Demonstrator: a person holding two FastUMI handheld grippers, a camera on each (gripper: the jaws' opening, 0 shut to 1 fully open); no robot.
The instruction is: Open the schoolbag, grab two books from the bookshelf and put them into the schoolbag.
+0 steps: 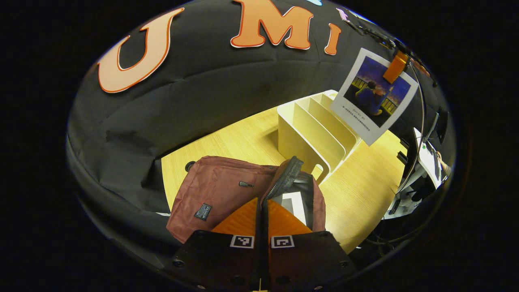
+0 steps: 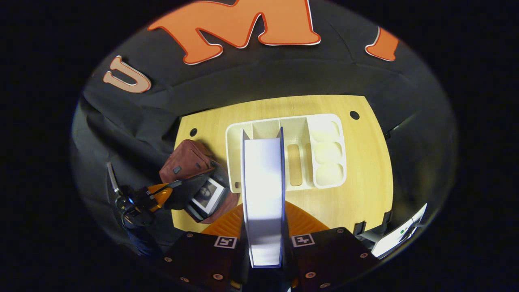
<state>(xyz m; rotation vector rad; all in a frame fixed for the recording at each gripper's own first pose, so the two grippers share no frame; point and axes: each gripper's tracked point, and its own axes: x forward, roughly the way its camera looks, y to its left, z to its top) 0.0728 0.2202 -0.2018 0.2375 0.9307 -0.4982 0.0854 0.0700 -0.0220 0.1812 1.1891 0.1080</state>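
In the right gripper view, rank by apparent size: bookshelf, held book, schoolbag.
1. bookshelf
2. book, held close to the camera, so inflated
3. schoolbag, partly hidden by the left gripper

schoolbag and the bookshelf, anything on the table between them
No. In the left gripper view the schoolbag and the bookshelf sit close together, with bare wooden table between them. The right gripper view agrees.

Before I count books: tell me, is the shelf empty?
Yes: in the right gripper view the shelf's slots are bare, and the right gripper holds a book above it.
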